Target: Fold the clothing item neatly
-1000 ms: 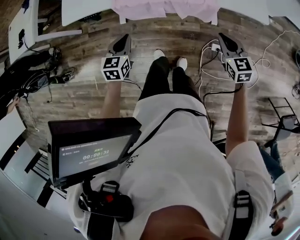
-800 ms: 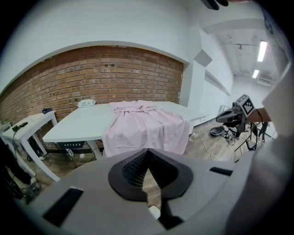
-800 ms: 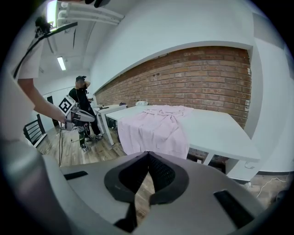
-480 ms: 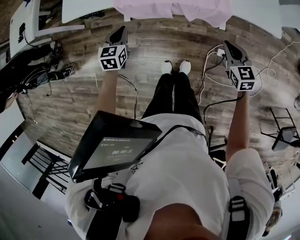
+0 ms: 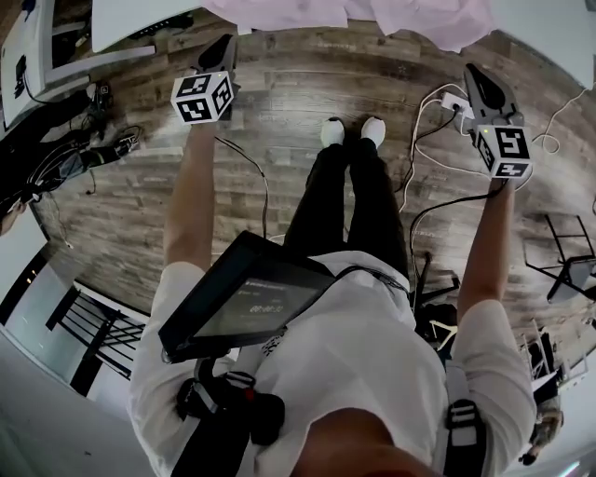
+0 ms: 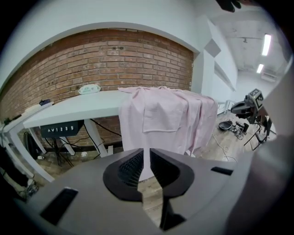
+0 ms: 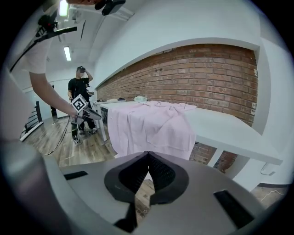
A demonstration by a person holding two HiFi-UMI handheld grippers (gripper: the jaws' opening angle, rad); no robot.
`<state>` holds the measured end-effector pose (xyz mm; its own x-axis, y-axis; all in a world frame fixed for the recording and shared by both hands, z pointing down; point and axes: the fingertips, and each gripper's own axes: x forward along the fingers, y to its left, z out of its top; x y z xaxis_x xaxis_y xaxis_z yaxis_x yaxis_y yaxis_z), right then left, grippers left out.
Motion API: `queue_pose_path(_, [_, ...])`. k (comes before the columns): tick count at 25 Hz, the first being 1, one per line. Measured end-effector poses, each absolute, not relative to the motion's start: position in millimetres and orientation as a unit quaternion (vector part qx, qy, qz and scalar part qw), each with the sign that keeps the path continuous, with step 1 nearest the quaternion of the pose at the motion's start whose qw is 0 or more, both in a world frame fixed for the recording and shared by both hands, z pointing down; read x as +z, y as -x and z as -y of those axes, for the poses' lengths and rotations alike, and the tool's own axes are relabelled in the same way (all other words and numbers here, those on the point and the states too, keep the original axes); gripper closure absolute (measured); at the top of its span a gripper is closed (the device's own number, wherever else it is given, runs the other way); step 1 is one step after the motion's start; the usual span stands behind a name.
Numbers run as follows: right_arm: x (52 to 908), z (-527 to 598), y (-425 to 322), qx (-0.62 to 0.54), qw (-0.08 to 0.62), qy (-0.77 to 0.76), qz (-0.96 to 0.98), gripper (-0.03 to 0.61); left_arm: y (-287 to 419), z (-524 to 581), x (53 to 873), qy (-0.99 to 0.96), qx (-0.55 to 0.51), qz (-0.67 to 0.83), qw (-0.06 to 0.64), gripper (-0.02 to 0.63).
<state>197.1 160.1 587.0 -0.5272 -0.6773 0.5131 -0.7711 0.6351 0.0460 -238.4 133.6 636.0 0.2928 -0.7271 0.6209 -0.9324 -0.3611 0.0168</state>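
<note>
A pale pink garment (image 5: 372, 14) lies on a white table (image 5: 140, 19) and hangs over its front edge. In the left gripper view the pink garment (image 6: 167, 117) drapes down in front of me with a pocket showing. In the right gripper view the pink garment (image 7: 151, 124) covers the near end of the table (image 7: 225, 131). My left gripper (image 5: 222, 48) and right gripper (image 5: 478, 76) are both held out over the wooden floor, short of the cloth. The jaws of the left gripper (image 6: 146, 158) and the right gripper (image 7: 148, 158) are shut with nothing between them.
Cables and a white power strip (image 5: 453, 100) lie on the floor by my right gripper. More cables and gear (image 5: 65, 158) sit at the left. A black screen (image 5: 247, 303) hangs at my chest. A black chair frame (image 5: 573, 270) stands at right. A person in black (image 7: 80, 92) stands far behind.
Both grippers have moved forward towards the table and the hanging garment, and lower. The chest screen has tilted. Both stay shut and empty.
</note>
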Motion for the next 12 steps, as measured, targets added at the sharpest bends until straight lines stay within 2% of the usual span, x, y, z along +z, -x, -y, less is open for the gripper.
queue_pose_path(1, [593, -158, -200, 0.091, 0.251, -0.42, 0.867, 0.574, 240, -133, 642, -0.783, 0.264, 0.528, 0.194, 0.574])
queue_pose_path(3, [608, -158, -208, 0.091, 0.25, -0.427, 0.864, 0.574, 245, -132, 658, -0.786, 0.266, 0.523, 0.193, 0.56])
queue_pose_path(7, [645, -159, -222, 0.089, 0.261, -0.432, 0.859, 0.574, 255, -124, 692, -0.791, 0.268, 0.516, 0.191, 0.449])
queue_pose_path(12, [691, -157, -233, 0.088, 0.272, -0.433, 0.855, 0.571, 275, -112, 742, -0.791, 0.305, 0.496, 0.186, 0.372])
